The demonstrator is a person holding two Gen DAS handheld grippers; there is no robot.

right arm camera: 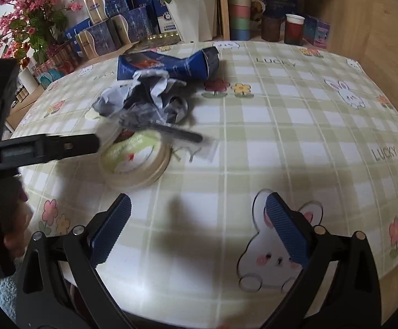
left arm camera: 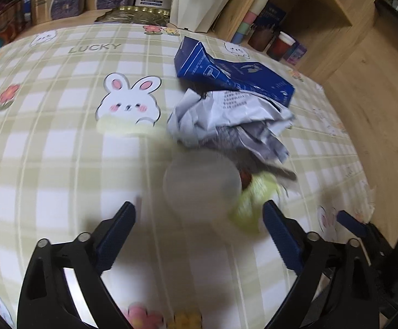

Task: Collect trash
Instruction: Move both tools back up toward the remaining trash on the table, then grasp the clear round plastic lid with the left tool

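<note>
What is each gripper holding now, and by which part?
Nothing is held. The left gripper and the right gripper are both open, with only tablecloth between their pads.

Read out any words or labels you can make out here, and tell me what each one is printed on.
"LUCKY": on the checked tablecloth, printed again in two places in the right wrist view.
Crushed blue carton: print too small to read.
Crumpled paper: lines of print, blurred.
Boxes at the back: labels unreadable.
</note>
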